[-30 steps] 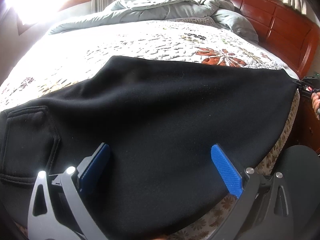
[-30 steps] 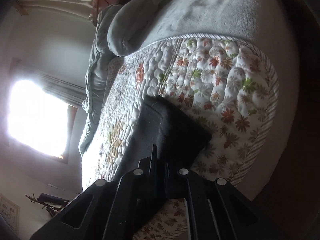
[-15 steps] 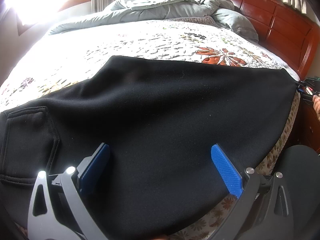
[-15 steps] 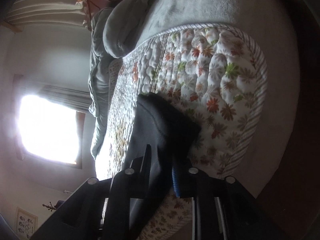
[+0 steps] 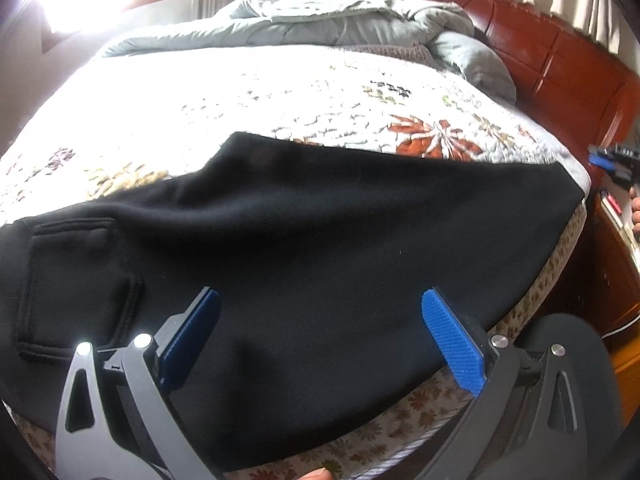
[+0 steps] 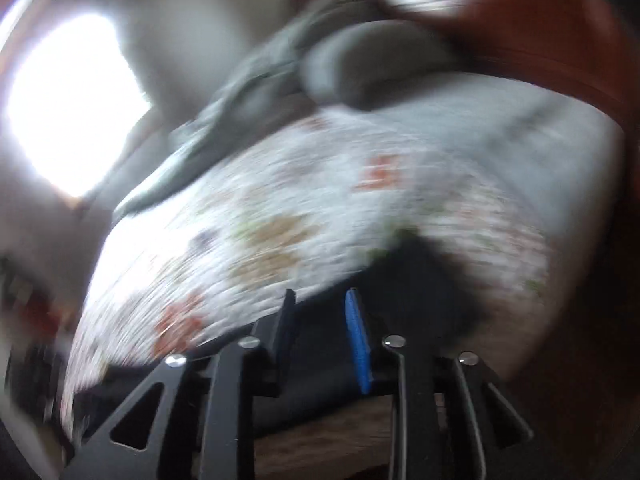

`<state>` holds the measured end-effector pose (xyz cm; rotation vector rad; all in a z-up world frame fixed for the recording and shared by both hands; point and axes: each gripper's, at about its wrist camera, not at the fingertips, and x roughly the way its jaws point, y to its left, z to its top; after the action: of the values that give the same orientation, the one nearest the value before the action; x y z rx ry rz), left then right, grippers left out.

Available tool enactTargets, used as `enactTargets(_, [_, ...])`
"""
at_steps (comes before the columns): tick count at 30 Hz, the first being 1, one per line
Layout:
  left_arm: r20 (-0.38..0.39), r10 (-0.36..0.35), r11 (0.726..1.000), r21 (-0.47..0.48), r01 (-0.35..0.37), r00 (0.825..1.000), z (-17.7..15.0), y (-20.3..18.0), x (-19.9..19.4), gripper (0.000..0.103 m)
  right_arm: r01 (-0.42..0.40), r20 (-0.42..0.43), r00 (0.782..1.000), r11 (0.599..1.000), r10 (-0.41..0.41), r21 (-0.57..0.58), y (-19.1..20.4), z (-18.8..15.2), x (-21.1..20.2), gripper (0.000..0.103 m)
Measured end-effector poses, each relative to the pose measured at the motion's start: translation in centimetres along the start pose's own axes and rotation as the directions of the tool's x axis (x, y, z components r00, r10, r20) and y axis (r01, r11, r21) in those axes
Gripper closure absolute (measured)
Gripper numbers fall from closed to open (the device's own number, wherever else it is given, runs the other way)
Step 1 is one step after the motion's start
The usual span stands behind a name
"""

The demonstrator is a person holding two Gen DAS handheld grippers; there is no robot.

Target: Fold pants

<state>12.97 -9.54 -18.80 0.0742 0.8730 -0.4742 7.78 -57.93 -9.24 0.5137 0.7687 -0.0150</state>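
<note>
Black pants (image 5: 320, 248) lie spread flat across the floral quilt, back pocket at the left, leg end at the right bed edge. My left gripper (image 5: 320, 332) is open, its blue pads wide apart just above the cloth near the front edge. In the blurred right wrist view, my right gripper (image 6: 320, 332) is open with a narrow gap between its jaws, and the pants' leg end (image 6: 432, 280) lies just beyond it, not held. The right gripper also shows in the left wrist view (image 5: 612, 160), off the bed's right edge.
The floral quilt (image 5: 248, 104) covers the bed. A grey duvet and pillow (image 5: 360, 20) are heaped at the far end against the red wooden headboard (image 5: 560, 64). A wooden nightstand (image 5: 616, 248) stands at the right. A bright window (image 6: 64, 104) is at the left.
My right gripper opened, let go of the pants' leg end and swung away quickly, turning its view. The pants settled flat. My left gripper has stayed put.
</note>
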Motion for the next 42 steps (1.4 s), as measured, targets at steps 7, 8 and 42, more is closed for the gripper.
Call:
enactTargets(7, [-0.029, 0.033, 0.998, 0.053, -0.031, 0.999, -0.4, -1.0, 1.0, 0.003, -0.359, -0.476, 0.867, 0.846, 0.146, -0.395, 15.8, -1.9, 15.6, 0.066])
enactTargets(8, [-0.04, 0.041, 0.997, 0.06, -0.039, 0.998, -0.7, -1.0, 1.3, 0.003, -0.377, -0.51, 0.851, 0.821, 0.125, -0.428, 17.5, -2.4, 17.5, 0.066])
enactTargets(42, [-0.063, 0.283, 0.937, -0.195, -0.29, 0.957, -2.7, 14.5, -3.2, 0.002, -0.573, -0.68, 0.7, 0.742, 0.221, -0.348, 36.3, -8.4, 32.9, 0.103])
